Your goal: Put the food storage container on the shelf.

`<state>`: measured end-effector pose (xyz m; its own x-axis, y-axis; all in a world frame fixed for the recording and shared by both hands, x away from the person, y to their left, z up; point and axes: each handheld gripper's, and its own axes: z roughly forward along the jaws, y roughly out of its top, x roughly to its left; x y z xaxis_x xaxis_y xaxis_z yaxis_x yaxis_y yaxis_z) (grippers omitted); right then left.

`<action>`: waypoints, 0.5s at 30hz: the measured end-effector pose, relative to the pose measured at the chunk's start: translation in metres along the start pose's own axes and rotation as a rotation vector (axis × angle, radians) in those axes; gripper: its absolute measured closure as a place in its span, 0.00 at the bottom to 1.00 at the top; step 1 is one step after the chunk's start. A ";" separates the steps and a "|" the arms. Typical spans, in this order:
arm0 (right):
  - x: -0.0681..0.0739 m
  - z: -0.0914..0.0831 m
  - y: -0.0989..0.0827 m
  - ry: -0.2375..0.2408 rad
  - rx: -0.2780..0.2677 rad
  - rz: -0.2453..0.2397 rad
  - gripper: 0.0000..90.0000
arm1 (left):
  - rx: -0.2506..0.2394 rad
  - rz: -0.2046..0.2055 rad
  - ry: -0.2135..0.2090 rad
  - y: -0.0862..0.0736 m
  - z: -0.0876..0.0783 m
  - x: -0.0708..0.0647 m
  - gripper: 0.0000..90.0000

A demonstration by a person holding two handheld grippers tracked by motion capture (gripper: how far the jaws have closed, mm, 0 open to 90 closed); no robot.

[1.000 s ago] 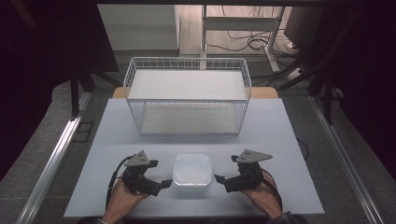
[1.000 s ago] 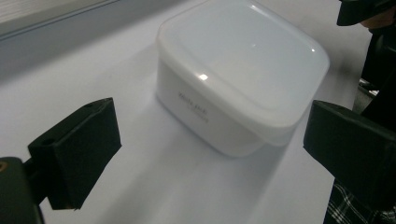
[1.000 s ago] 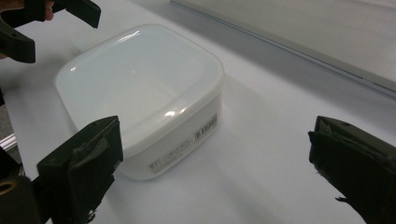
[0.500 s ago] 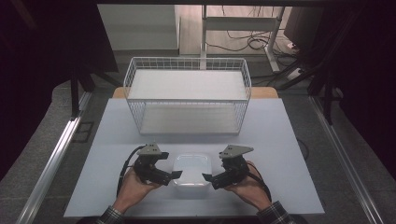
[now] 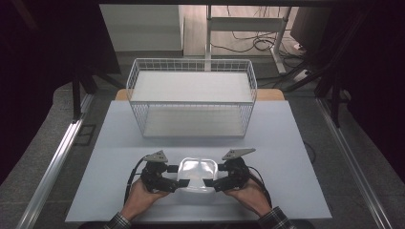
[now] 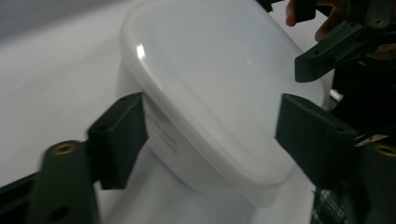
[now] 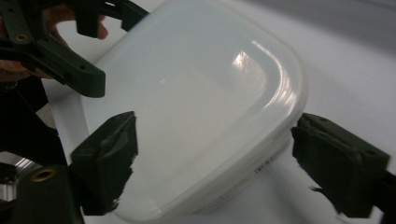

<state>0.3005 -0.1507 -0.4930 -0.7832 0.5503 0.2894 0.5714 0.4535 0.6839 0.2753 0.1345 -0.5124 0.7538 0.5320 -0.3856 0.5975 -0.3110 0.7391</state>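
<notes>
A white translucent plastic container (image 5: 197, 172) with its lid on sits at the front middle of the table. My left gripper (image 5: 177, 177) is at its left side, open, with its jaws either side of the container's near left corner. In the left gripper view the container (image 6: 210, 93) lies between the two spread jaws of the left gripper (image 6: 215, 133). My right gripper (image 5: 213, 176) is at the right side, also open. In the right gripper view the container (image 7: 196, 107) sits between the wide jaws of the right gripper (image 7: 219, 154). The other gripper shows beyond the container in each gripper view.
A white wire basket (image 5: 191, 95) with a pale liner stands at the back middle of the light grey table (image 5: 296, 143). Bare table lies left and right of the hands. Metal rails and cables run along the floor around the table.
Both grippers have moved inward from the container's sides. Their jaws now reach around it, where a second ago they stood apart from it.
</notes>
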 end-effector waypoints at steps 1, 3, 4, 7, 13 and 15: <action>0.001 0.000 -0.001 -0.002 0.007 0.005 0.14 | 0.002 -0.002 0.006 0.000 -0.002 -0.002 0.33; 0.005 -0.003 -0.002 -0.025 0.009 0.005 0.17 | 0.000 -0.004 0.020 -0.002 -0.006 -0.006 0.41; 0.006 -0.005 -0.001 -0.034 0.015 0.006 0.20 | -0.004 -0.003 0.029 -0.003 -0.009 -0.008 0.45; 0.005 -0.013 -0.001 -0.040 -0.002 0.034 0.34 | -0.013 -0.019 0.032 -0.004 -0.015 -0.010 0.59; 0.007 -0.021 -0.005 -0.016 0.009 0.113 0.48 | -0.012 -0.053 0.017 -0.008 -0.021 -0.010 0.68; 0.007 -0.023 -0.007 0.001 0.007 0.125 0.51 | -0.016 -0.059 0.016 -0.009 -0.022 -0.010 0.70</action>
<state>0.2854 -0.1665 -0.4809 -0.7062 0.6018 0.3729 0.6662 0.3866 0.6377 0.2561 0.1489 -0.5030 0.7130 0.5615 -0.4199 0.6363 -0.2665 0.7240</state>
